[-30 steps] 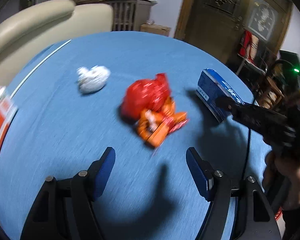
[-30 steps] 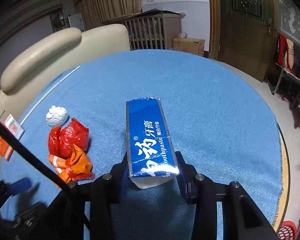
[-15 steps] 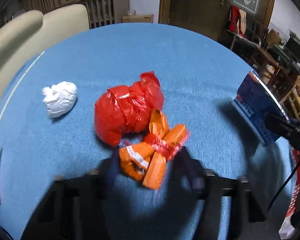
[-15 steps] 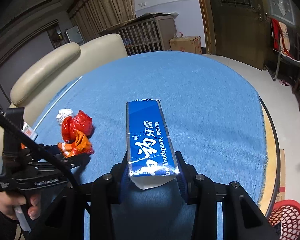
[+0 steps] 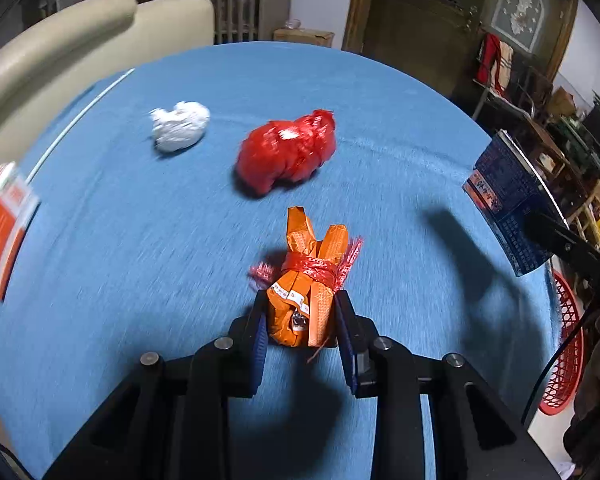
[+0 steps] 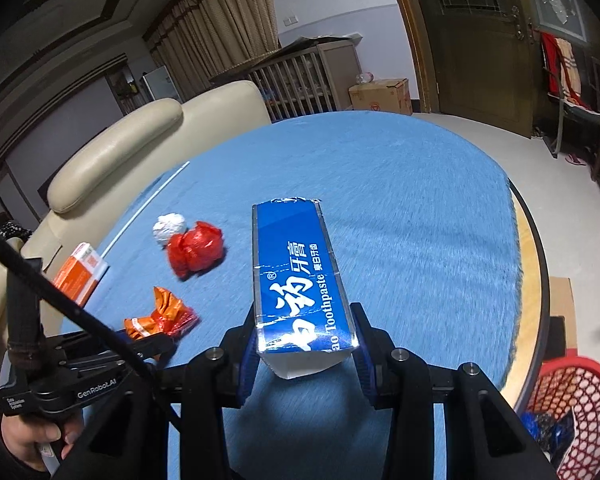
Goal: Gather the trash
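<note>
My left gripper [image 5: 301, 304] is closing its jaws, and the blue pads press both sides of an orange wrapper bundle [image 5: 304, 288] tied with red netting, low over the blue tablecloth [image 5: 140, 280]. Behind it lie a red plastic bag [image 5: 288, 152] and a white crumpled paper wad [image 5: 180, 125]. My right gripper [image 6: 305, 340] is shut on a blue toothpaste box [image 6: 296, 280], held above the table; the same box [image 5: 504, 208] shows at the right edge of the left wrist view. In the right wrist view the bundle [image 6: 160, 316] sits in the left gripper [image 6: 156, 344].
An orange and white carton [image 6: 80, 272] lies at the table's left edge by a cream sofa [image 6: 120, 148]. A red mesh basket [image 6: 572, 408] with blue trash in it stands on the floor beyond the table's right rim. A hand [image 6: 28, 436] holds the left tool.
My left gripper went from wide open to closed around the orange bundle, which now sits apart from the red bag. My right gripper carried the toothpaste box rightward; the red basket came into view.
</note>
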A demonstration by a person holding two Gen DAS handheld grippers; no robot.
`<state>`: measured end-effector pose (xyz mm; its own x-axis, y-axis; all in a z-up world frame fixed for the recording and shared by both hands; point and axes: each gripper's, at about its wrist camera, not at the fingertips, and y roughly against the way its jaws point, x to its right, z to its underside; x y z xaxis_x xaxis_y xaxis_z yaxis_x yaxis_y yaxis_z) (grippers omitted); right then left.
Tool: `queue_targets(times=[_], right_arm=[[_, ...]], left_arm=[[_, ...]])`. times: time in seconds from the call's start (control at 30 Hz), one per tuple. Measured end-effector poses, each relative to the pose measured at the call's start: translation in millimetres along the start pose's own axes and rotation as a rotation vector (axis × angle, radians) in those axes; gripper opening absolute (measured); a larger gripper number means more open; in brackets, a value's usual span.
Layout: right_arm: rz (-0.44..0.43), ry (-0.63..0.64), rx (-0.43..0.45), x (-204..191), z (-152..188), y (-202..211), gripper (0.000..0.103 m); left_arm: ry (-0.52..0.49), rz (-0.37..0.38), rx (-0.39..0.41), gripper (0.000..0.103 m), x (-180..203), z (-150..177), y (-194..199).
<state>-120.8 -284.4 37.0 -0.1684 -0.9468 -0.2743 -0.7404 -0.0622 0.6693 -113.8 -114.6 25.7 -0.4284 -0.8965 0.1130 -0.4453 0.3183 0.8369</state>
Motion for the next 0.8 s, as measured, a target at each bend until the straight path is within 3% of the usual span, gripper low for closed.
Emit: queue_targets(times=[0.4, 0.8], right_arm=[[-0.05, 0.014, -0.001, -25.9, 28.5, 30.1, 0.043], [-0.085, 0.039, -0.006, -50.3, 50.1, 42.7, 0.043]], left_arm=[[0.093, -0.056, 0.051, 0.032, -28.1, 32.0, 47.0], [0.127, -0.121, 0.093, 0.032, -26.3, 43.0, 78.9]])
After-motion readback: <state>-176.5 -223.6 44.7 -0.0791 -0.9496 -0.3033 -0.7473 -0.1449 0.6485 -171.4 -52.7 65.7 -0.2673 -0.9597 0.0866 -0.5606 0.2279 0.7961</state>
